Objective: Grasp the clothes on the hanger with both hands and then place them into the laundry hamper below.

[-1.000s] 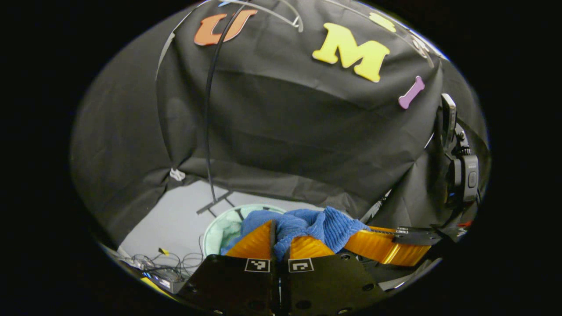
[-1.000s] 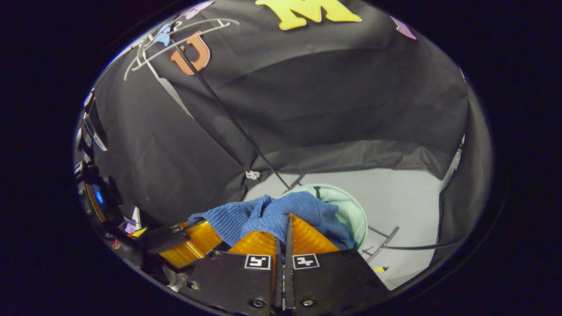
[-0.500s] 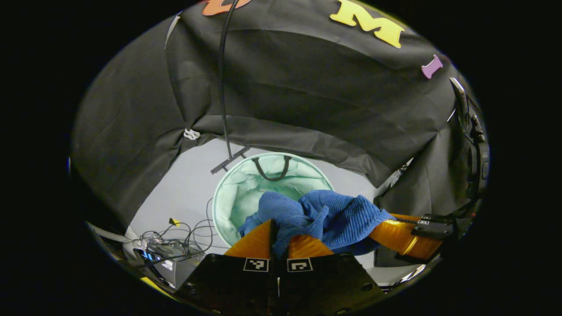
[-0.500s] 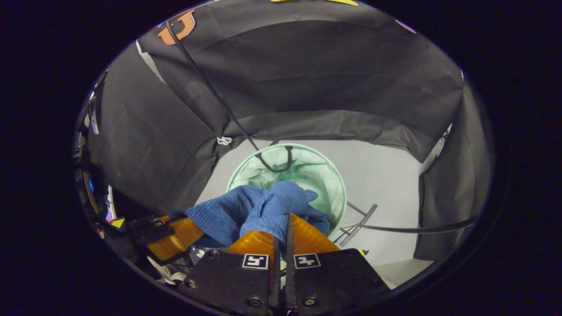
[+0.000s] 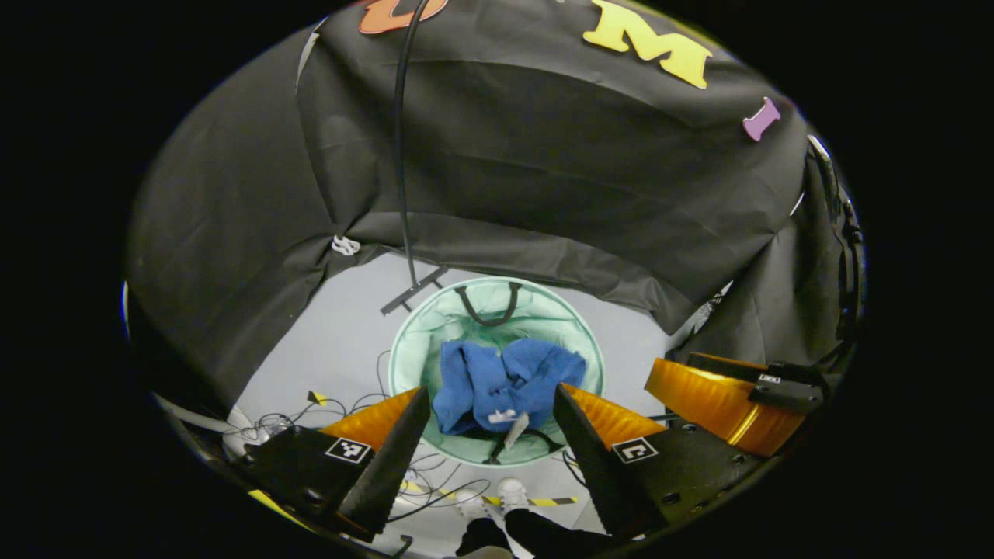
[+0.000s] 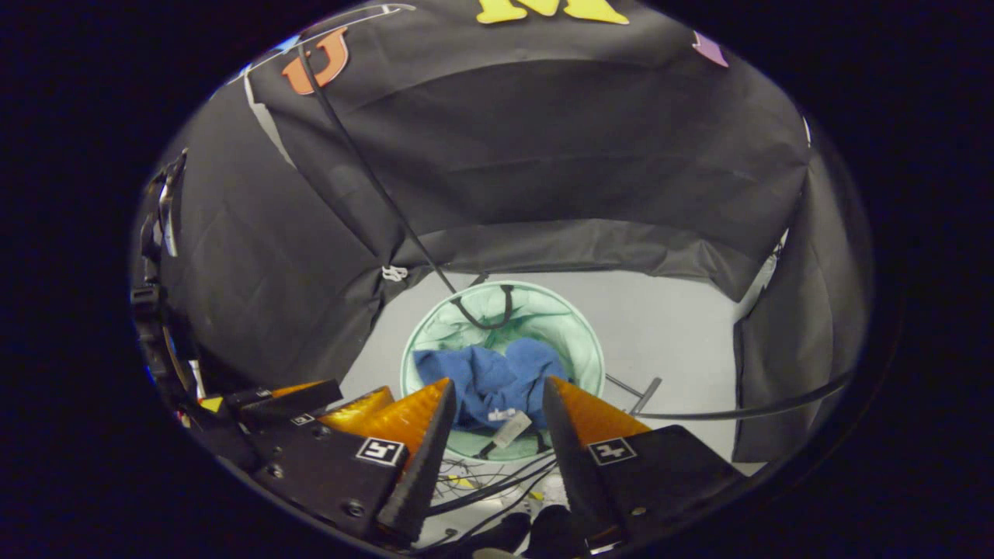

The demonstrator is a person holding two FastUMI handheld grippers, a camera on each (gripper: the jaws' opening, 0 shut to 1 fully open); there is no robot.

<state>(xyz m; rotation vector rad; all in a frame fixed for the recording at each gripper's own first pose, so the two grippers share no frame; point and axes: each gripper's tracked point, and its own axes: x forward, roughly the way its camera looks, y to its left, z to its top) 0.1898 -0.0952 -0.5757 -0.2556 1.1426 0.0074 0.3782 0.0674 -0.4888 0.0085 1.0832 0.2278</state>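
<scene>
A blue knitted garment (image 5: 505, 384) lies crumpled inside the round mint-green laundry hamper (image 5: 466, 310) on the floor below. My left gripper (image 5: 491, 390) hangs open above it with nothing between its fingers. In the right gripper view the same garment (image 6: 489, 380) rests in the hamper (image 6: 543, 310), and my right gripper (image 6: 498, 382) is open and holds nothing too. The two grippers are side by side: the right gripper (image 5: 730, 404) shows at the right edge of the left gripper view, and the left gripper (image 6: 334, 404) at the lower left of the right gripper view.
A thin black stand pole (image 5: 400, 140) rises behind the hamper from a flat foot (image 5: 411, 289) on the grey floor. Loose cables (image 5: 342, 407) and a small box lie left of the hamper. A person's shoes (image 5: 497, 493) stand just in front of it.
Both grippers, shut on the blue garment a moment ago, have opened. The garment has dropped from between them into the hamper.
</scene>
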